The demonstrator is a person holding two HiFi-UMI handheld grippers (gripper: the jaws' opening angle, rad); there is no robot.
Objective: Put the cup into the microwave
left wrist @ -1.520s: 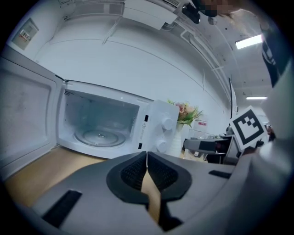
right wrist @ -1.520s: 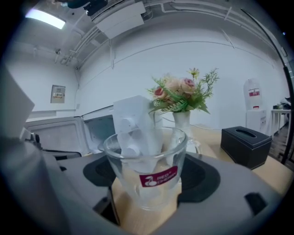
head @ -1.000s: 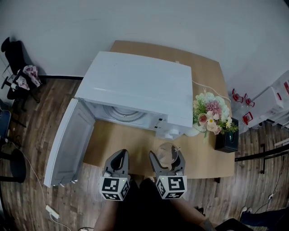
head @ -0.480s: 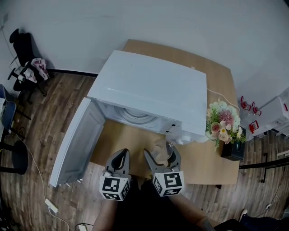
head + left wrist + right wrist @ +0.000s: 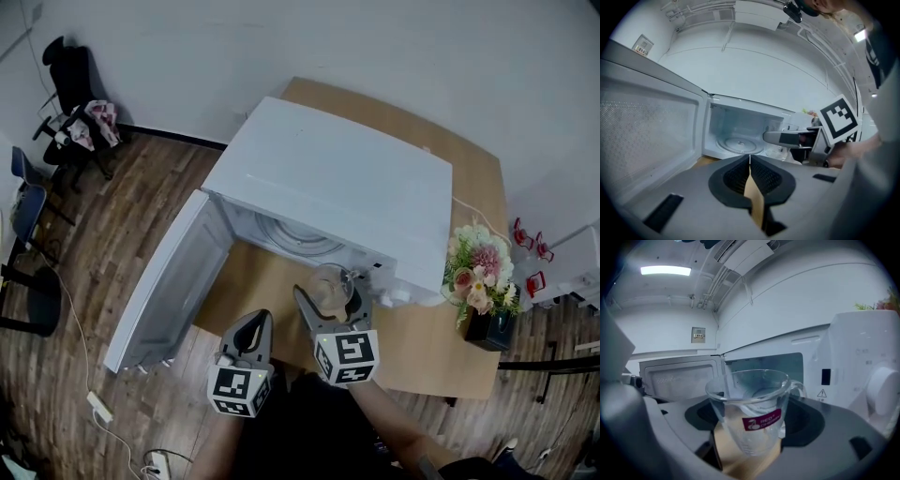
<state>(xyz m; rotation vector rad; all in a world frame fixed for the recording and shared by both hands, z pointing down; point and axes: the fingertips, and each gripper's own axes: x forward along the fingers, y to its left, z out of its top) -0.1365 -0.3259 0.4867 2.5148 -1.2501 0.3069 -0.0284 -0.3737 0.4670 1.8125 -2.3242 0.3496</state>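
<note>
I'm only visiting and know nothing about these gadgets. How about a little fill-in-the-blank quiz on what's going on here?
1. The right gripper holds a clear glass ___.
2. The door of the microwave stands ___.
3. The left gripper has its jaws ___, with nothing between them.

Missing words: cup; open; shut.
</note>
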